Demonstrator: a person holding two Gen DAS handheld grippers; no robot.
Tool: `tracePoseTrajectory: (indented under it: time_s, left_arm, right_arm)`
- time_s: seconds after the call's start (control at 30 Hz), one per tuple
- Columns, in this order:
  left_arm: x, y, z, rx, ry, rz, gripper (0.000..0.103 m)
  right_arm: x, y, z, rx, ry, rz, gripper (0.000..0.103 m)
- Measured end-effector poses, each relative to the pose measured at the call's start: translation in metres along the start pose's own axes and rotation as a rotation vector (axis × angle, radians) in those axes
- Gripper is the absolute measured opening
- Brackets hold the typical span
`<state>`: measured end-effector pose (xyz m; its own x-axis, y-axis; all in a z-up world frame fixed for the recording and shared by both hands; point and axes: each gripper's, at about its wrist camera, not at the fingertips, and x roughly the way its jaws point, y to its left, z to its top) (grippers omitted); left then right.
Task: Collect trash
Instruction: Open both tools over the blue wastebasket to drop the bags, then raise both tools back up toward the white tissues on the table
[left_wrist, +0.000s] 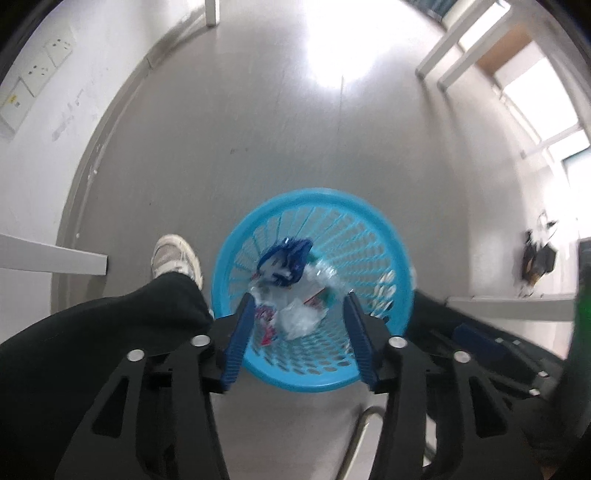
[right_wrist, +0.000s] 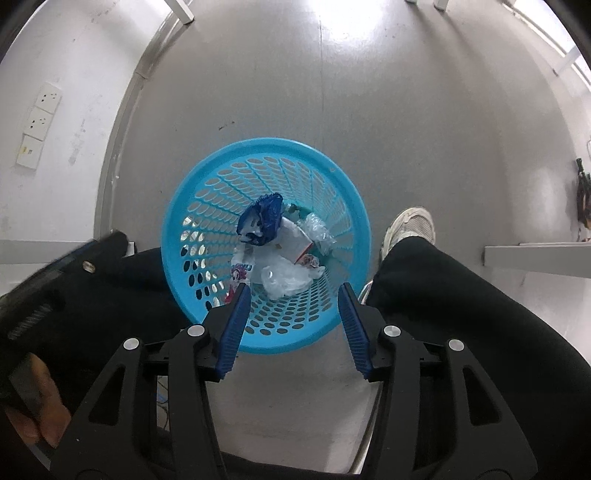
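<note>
A light blue perforated waste basket (left_wrist: 373, 236) (right_wrist: 207, 192) stands on the grey floor between a person's legs. Inside it lie a crumpled dark blue wrapper (left_wrist: 286, 260) (right_wrist: 264, 218), clear plastic bags (left_wrist: 301, 319) (right_wrist: 286, 277), a white carton (right_wrist: 293, 242) and a pink printed wrapper (left_wrist: 266, 321) (right_wrist: 240, 271). My left gripper (left_wrist: 300, 301) hangs open above the basket's near side with nothing between its blue pads. Over the near rim, my right gripper (right_wrist: 293, 290) is likewise open and empty. The left gripper's body (right_wrist: 70, 258) shows at the left edge of the right wrist view.
The person's black trouser legs (left_wrist: 122, 325) (right_wrist: 461, 295) and white shoes (left_wrist: 177, 258) (right_wrist: 410, 225) flank the basket. White table legs (left_wrist: 51, 258) (right_wrist: 535, 258) stand on both sides. A white wall with sockets (right_wrist: 38, 122) runs along the left. A chair's metal tube (left_wrist: 354, 439) lies below.
</note>
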<state>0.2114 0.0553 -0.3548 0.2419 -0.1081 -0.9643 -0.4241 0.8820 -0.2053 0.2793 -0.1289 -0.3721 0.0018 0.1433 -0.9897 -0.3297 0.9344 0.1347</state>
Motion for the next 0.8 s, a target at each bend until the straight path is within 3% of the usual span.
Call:
tracePoseTrajectory:
  time_s: [0.13, 0.27, 0.4, 0.57, 0.8]
  left_arm:
    - [-0.017, 0.006, -0.007, -0.029, -0.033, -0.018, 0.06]
    - [-0.034, 0.01, -0.018, -0.037, -0.063, -0.039, 0.06]
    - [-0.058, -0.003, -0.036, 0.046, -0.119, -0.013, 0.063]
    - [-0.095, -0.008, -0.061, 0.129, -0.2, -0.01, 0.071]
    - [-0.153, -0.008, -0.094, 0.194, -0.316, -0.038, 0.088]
  right_arm:
    - [-0.027, 0.01, -0.014, -0.044, -0.043, 0.042, 0.055]
    - [-0.05, 0.02, -0.034, -0.115, -0.084, 0.011, 0.056]
    - [-0.079, 0.024, -0.049, -0.149, -0.15, 0.007, 0.063]
    - [-0.113, 0.019, -0.073, -0.146, -0.197, 0.095, 0.064]
    - [-0.176, 0.017, -0.113, -0.201, -0.366, 0.076, 0.078]
